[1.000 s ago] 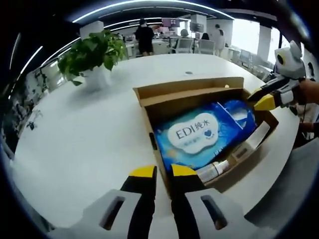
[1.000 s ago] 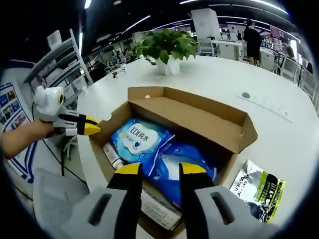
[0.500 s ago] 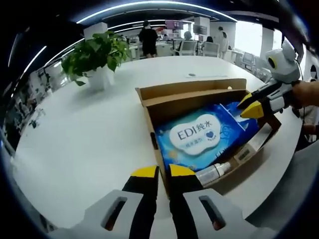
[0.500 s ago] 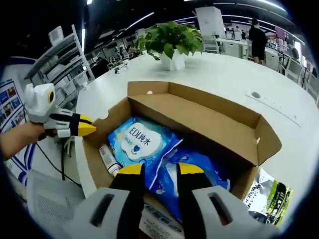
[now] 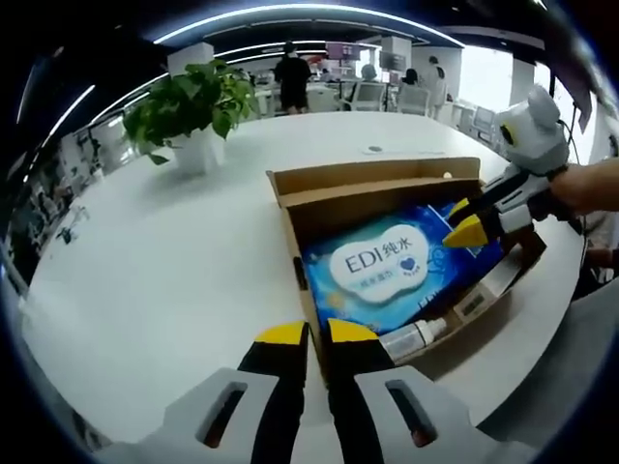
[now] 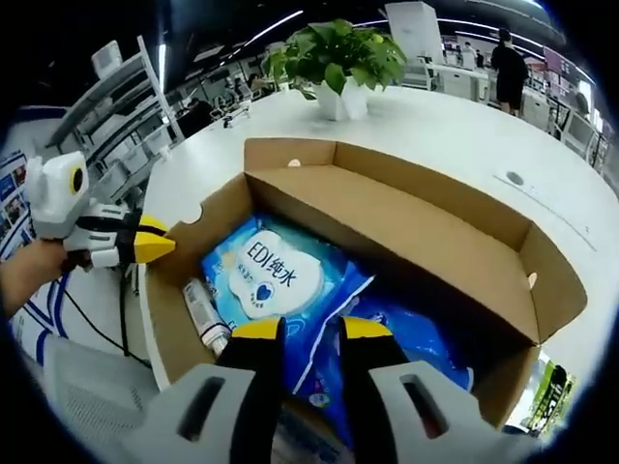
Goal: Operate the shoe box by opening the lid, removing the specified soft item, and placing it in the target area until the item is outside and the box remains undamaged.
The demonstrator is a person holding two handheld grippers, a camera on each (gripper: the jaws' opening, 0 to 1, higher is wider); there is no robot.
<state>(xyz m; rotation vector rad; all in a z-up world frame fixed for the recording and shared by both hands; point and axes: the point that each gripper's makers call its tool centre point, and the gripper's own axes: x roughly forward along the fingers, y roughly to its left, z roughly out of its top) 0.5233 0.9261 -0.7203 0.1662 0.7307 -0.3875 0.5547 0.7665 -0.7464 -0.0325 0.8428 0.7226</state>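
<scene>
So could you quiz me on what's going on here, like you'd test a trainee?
1. True or false: the shoe box lid is already open.
2. What lies beside the blue wipes pack at the box's wall? A) a small bottle B) a shoe C) a cup
3. Which gripper reaches down over the wipes: the left gripper or the right gripper?

Key: 1 true; 2 A; 3 right.

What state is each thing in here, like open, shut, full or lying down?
Shoe box: lid open, upright on the table.
Wipes pack: lying flat inside the box.
Small bottle: on its side, inside.
Right gripper: open, over the wipes.
Left gripper: nearly closed, outside the box.
</scene>
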